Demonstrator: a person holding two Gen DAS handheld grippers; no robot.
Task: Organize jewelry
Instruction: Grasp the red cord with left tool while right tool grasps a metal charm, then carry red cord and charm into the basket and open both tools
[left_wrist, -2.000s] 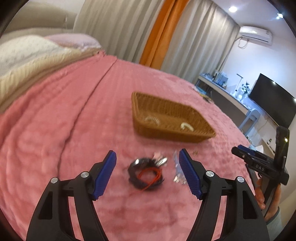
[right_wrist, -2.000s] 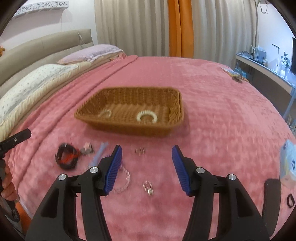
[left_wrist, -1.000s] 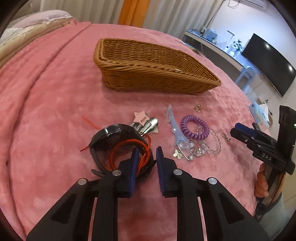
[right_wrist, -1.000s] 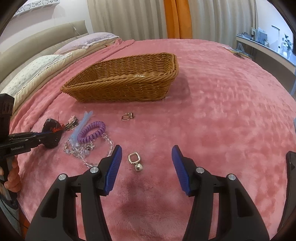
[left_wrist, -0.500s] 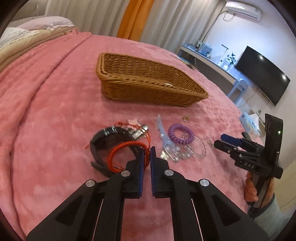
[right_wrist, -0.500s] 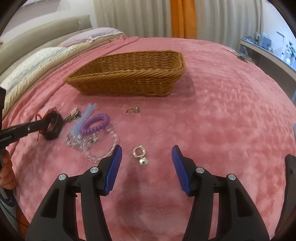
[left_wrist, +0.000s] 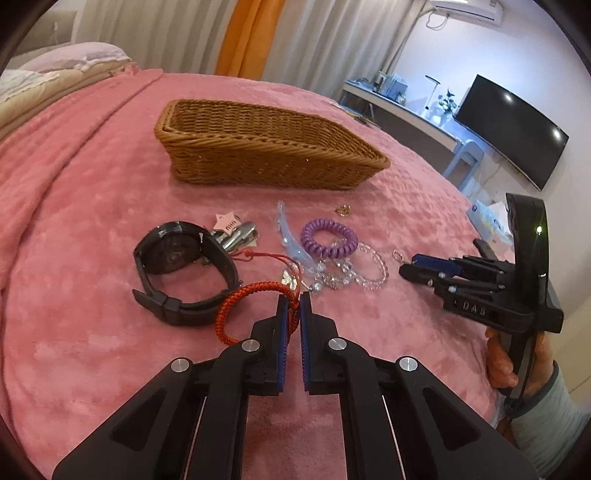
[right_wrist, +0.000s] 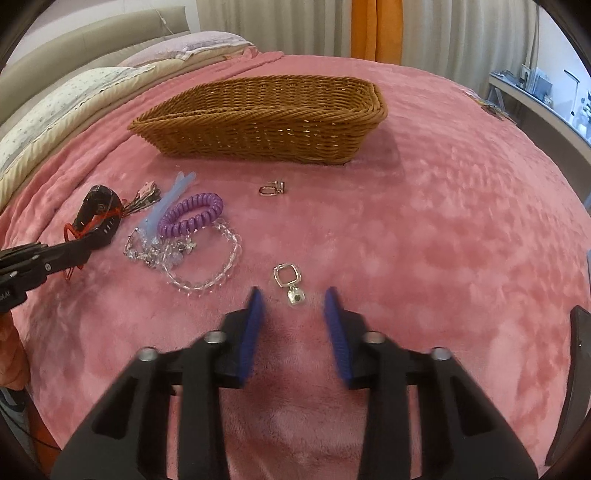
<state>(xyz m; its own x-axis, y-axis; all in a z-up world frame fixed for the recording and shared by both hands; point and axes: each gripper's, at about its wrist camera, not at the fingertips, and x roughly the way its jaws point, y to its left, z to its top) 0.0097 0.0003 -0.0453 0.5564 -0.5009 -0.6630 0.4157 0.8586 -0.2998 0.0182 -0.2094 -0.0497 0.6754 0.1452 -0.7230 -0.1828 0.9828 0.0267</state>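
My left gripper (left_wrist: 292, 301) is shut on a red braided bracelet (left_wrist: 242, 299), which hangs lifted off the pink blanket beside a black watch (left_wrist: 177, 266). A purple coil tie (left_wrist: 328, 238), a clear bead bracelet (left_wrist: 369, 266), a blue clip (left_wrist: 291, 240) and hair clips (left_wrist: 236, 230) lie nearby. A wicker basket (left_wrist: 266, 147) stands behind them. My right gripper (right_wrist: 293, 299) is open, its fingers on either side of a silver earring (right_wrist: 290, 282). A second silver earring (right_wrist: 271, 189) lies near the basket (right_wrist: 258, 118).
The pink blanket (right_wrist: 443, 221) covers the whole bed. Pillows (right_wrist: 74, 96) lie at the far left. A desk and TV (left_wrist: 509, 129) stand beyond the bed's right edge. My right gripper shows in the left wrist view (left_wrist: 406, 269).
My left gripper has closed on the red bracelet and lifted it off the watch. My right gripper has moved forward and narrowed around the silver earring.
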